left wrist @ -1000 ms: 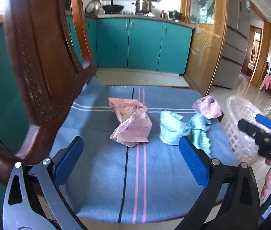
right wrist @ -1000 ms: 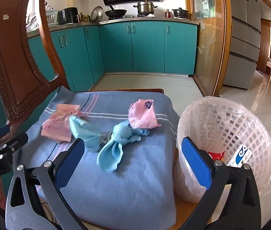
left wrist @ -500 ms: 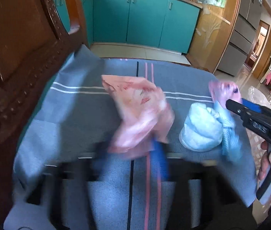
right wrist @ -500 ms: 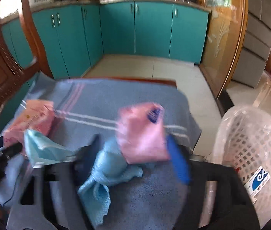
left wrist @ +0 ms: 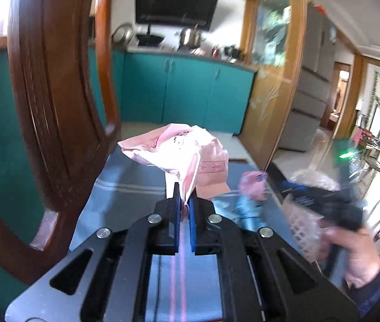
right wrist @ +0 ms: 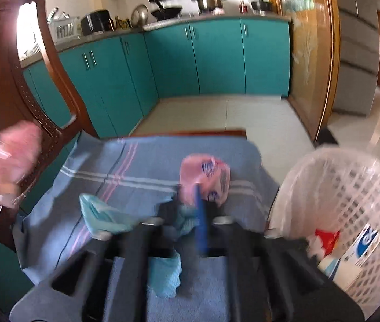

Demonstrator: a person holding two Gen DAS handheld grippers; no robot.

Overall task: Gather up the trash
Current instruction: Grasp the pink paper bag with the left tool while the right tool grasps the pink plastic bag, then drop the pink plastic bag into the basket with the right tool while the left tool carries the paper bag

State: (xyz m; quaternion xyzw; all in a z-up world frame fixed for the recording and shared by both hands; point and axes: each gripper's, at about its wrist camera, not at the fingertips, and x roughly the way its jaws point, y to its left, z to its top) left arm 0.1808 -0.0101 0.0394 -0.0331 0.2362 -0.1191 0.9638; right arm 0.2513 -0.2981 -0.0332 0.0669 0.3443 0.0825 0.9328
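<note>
Teal kitchen cabinets (right wrist: 216,56) line the back of the room, and a carved wooden chair back (left wrist: 47,107) rises at the left over a blue striped cloth (right wrist: 141,166) spread on the seat.

At the left, the left gripper (left wrist: 185,204) points forward and slightly down, its blue pads pinched almost together on the lower corner of a crumpled pink bag (left wrist: 182,150), which stands up off the cloth above the jaws. In the right wrist view that same bag shows as a pink blur at the far left edge.

Toward the middle of the cloth lies a light blue bag (right wrist: 101,214), loose and flat.

Further right, the right gripper (right wrist: 190,209) tilts down at the cloth, held by a hand (left wrist: 356,252) in a dark sleeve. Its jaws are narrow and closing around a smaller pink bag (right wrist: 206,179) with blue print; blur hides whether the pads already press on it.

At the far right a white lattice basket (right wrist: 351,187) with a clear liner stands just beside the seat, holding a red scrap (right wrist: 326,238) and a printed white packet (right wrist: 364,241).
</note>
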